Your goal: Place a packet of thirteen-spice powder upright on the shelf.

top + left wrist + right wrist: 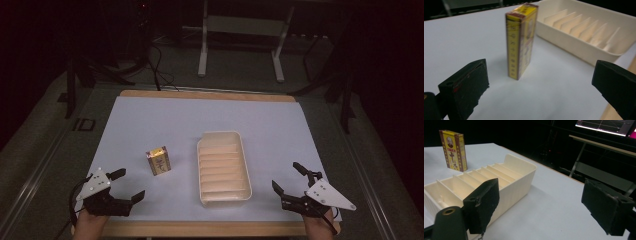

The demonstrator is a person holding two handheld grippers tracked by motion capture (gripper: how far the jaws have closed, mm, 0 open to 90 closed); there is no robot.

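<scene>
A small yellow box (pixel 158 160) with red print stands upright on the white table sheet (pixel 150 120), left of a cream tray (pixel 224 167) split by several slats. My left gripper (pixel 129 185) rests near the front left corner, jaws wide apart and empty, pointing toward the yellow box (pixel 521 40), which stands a short way ahead of it. My right gripper (pixel 287 177) sits at the front right, also open and empty, just right of the tray. In the right gripper view the tray (pixel 481 182) is close by, with the box (pixel 453 150) beyond it.
A wooden table edge (pixel 210 228) runs along the front under the sheet. Behind the table stand a white metal frame (pixel 240 40) and dark cables on the floor. A lit monitor (pixel 606 126) glows at the back in the right gripper view.
</scene>
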